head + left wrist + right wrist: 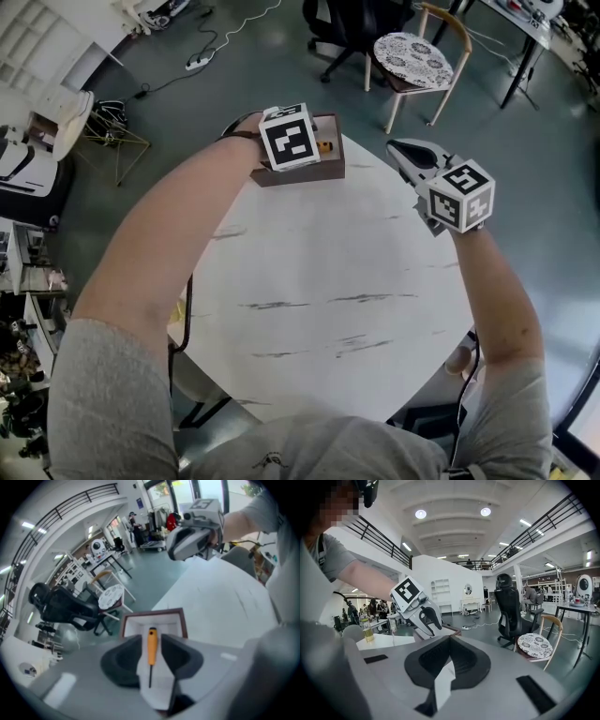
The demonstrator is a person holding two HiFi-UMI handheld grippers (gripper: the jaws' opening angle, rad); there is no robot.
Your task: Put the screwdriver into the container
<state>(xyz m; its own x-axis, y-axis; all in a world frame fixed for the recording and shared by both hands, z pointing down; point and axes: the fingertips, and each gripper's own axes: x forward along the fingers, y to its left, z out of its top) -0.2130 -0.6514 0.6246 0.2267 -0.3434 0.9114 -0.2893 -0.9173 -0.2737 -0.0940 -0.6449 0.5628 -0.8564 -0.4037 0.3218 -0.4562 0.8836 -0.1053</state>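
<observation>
An orange-handled screwdriver [152, 649] lies flat on the white floor of a small brown-rimmed container [125, 625]. The container [330, 170] stands at the far edge of the round white table [319, 281], and a bit of the orange screwdriver [324, 146] shows inside it. My left gripper [152, 641] hovers just above the container, pointing steeply down. Its jaws are open on either side of the screwdriver, clear of it. In the head view its marker cube hides most of the container. My right gripper [403, 152] is held off to the right above the table edge, jaws together and empty.
A wooden chair with a patterned seat [412, 56] and a black office chair [352, 23] stand beyond the table. The table's right edge runs under my right gripper [449, 639]. The left gripper [417, 609] shows in the right gripper view.
</observation>
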